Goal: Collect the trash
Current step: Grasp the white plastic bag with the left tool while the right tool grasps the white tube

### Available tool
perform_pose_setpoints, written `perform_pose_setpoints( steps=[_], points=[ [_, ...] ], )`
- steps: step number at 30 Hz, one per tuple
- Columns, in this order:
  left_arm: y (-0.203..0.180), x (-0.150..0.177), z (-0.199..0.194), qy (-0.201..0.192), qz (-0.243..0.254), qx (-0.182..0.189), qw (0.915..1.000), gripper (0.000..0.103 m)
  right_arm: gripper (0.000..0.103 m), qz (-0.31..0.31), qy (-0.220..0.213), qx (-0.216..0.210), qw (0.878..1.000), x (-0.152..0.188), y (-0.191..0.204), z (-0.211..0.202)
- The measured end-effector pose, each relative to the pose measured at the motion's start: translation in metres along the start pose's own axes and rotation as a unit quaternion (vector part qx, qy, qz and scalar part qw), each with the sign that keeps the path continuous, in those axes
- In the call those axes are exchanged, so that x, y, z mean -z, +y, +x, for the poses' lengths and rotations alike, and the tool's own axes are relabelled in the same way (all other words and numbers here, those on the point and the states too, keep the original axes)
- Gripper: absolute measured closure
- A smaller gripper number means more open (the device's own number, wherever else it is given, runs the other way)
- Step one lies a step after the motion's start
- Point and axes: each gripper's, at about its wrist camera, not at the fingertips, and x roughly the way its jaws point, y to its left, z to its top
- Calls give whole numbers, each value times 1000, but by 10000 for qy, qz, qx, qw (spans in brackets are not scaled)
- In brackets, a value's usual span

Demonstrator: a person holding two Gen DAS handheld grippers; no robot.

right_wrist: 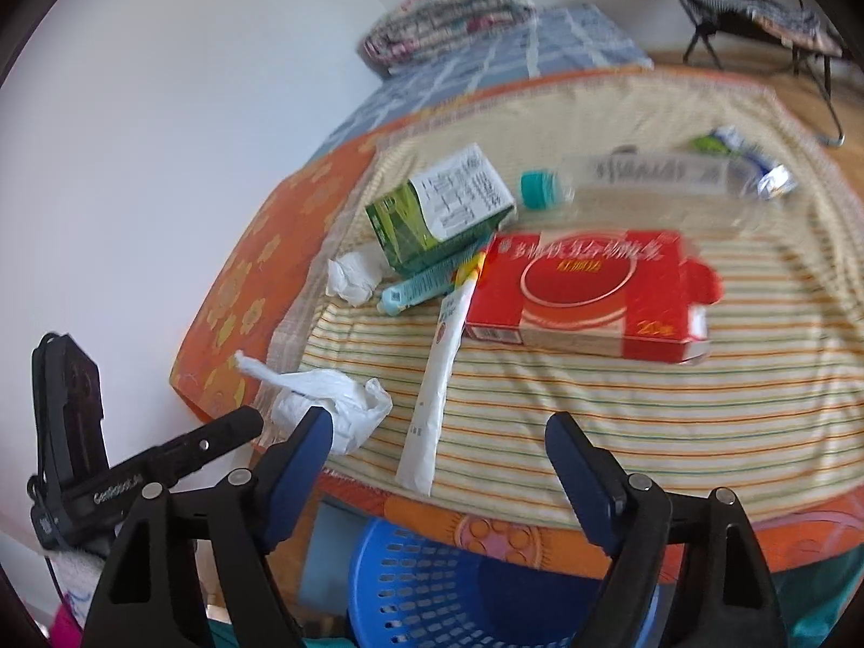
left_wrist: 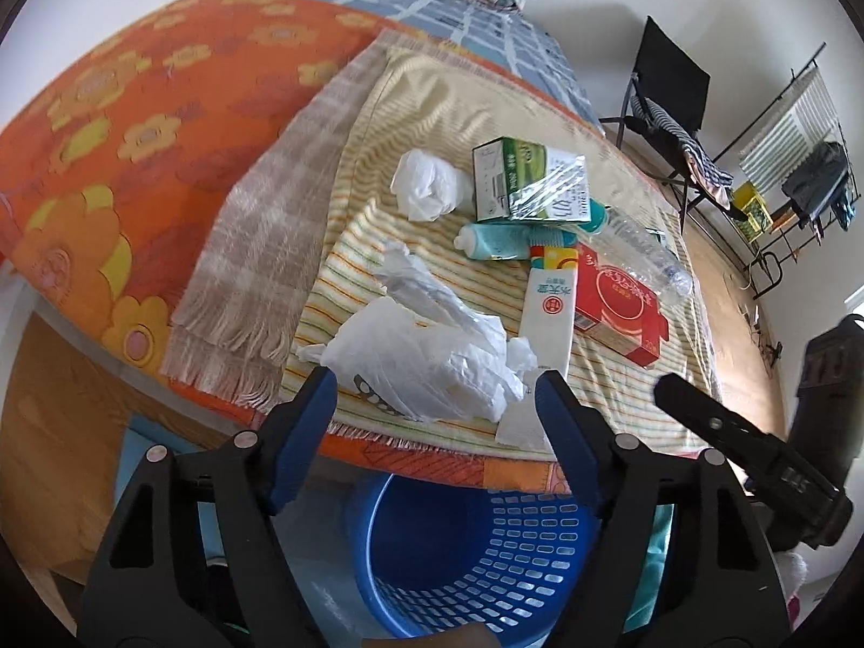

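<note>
Left gripper (left_wrist: 434,386) and right gripper (right_wrist: 437,432) are both hanging spread wide w/ nothing held, above blue basket (left_wrist: 486,556) at bed edge. Crumpled plastic bag (left_wrist: 432,362) is lying just ahead of left gripper on striped towel (left_wrist: 621,394); red box (right_wrist: 586,291), marked "20", is sitting beside white tube (right_wrist: 437,378) and green carton (right_wrist: 437,205); other print is too blurred to read.

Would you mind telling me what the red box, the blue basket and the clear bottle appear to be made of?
Red box: printed cardboard with a slight sheen, to judge by its folded edges and tab.
Blue basket: moulded plastic, smooth, with rows of slots through its wall.
Clear bottle: thin transparent plastic, probably; it looks crinkled and glints.
</note>
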Motion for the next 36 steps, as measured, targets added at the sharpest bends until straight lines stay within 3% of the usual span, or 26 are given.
perform_pose_setpoints(
  steps=[3, 8, 18, 30, 36],
  points=[
    [3, -2, 9, 109, -90, 36, 9999, 25, 32, 95, 191, -59, 9998, -5, -2, 20],
    [9, -5, 23, 263, -235, 30, 9994, 29, 32, 215, 330, -59, 9992, -8, -6, 40],
    [15, -20, 40, 276, -451, 131, 9985, 30, 48, 328, 608, -27, 9976, -18, -7, 72],
    [7, -24, 42, 137, -213, 84, 9996, 49, 89, 229, 829, -34, 9963, -20, -3, 86],
    [7, -23, 35, 60, -161, 61, 9998, 56, 95, 35, 722, 69, 9974, -19, 3, 78]
  ],
)
